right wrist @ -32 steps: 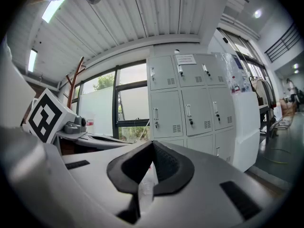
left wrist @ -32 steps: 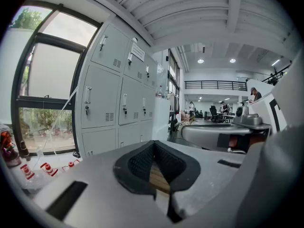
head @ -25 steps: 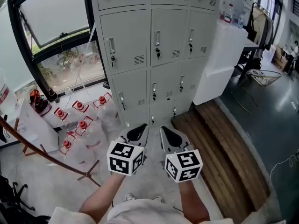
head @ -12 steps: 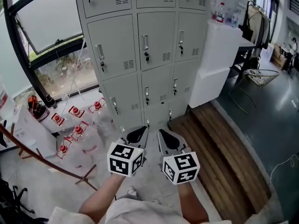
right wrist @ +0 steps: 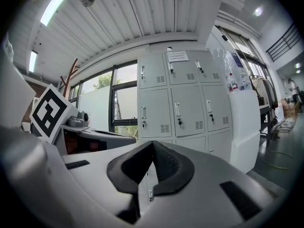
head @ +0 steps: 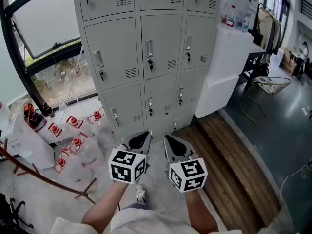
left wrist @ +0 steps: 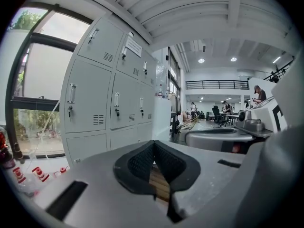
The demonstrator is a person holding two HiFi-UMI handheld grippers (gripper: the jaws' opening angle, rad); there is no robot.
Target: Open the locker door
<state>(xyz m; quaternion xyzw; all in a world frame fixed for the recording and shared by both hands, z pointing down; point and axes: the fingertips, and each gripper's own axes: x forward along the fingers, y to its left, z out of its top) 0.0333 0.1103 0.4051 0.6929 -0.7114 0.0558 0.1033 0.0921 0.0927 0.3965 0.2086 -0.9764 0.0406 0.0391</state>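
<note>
The locker door (head: 161,43) ahead is shut, like all its grey neighbours (each with a small handle). My left claw (head: 141,140) and right claw (head: 174,145) hover side by side well short of it, both pinched closed on nothing. Red-capped bottles (head: 74,122) lie on the floor to the left.

Grey locker doors (head: 160,45) all shut, upright; vertical handle, keyed lock, vent slots on each.

Red-capped bottles (head: 77,142) — wooden planks (head: 229,169)
</note>
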